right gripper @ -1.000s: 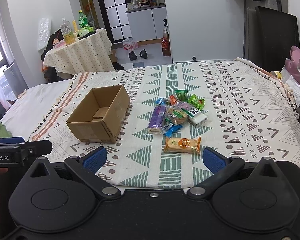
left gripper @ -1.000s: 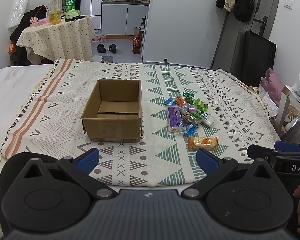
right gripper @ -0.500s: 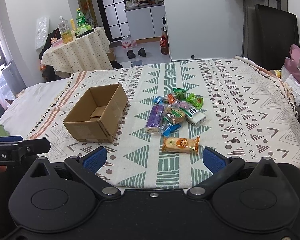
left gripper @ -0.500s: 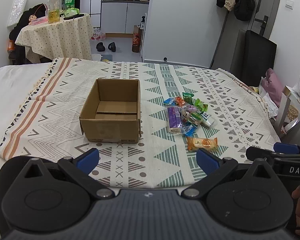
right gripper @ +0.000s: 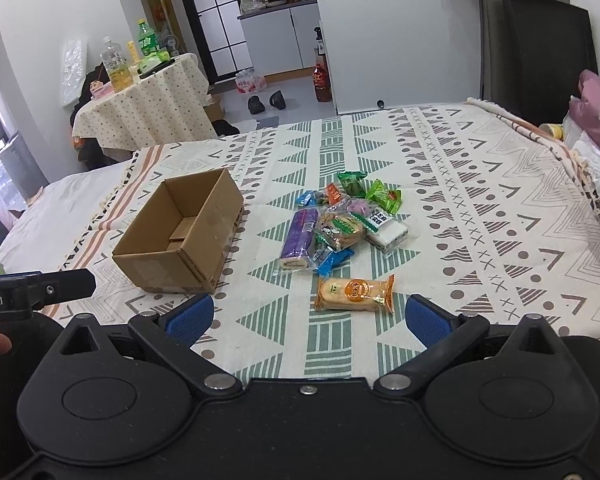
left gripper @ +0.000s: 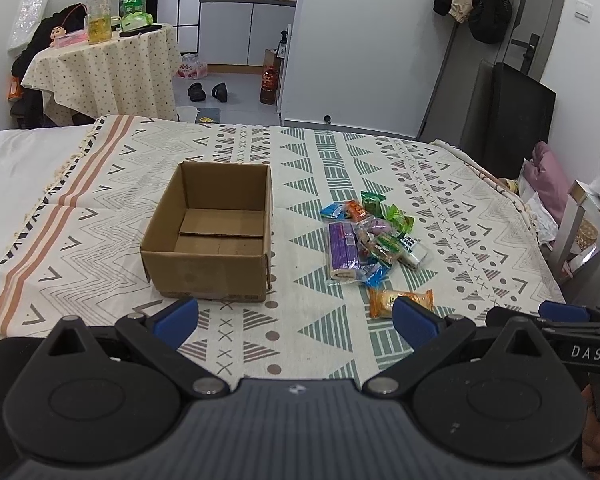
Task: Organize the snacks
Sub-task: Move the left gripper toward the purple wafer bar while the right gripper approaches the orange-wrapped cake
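I hold my left claw (left gripper: 295, 317) above the near edge of the patterned cloth (left gripper: 316, 344); its two blue fingers stand wide apart and carry nothing. My right claw (right gripper: 307, 317) is the same, fingers spread wide and empty, just in front of the orange packet (right gripper: 354, 293). This packet lies alone on the cloth, a little nearer to me than the pile of snacks (right gripper: 340, 224). In the pile I see a long purple packet (right gripper: 299, 237) on the left side, a white one (right gripper: 387, 230) on the right, and green ones (right gripper: 384, 196) at the far side. The cardboard box (left gripper: 212, 236) stands open to the left of the pile, apart from it, and nothing is inside.
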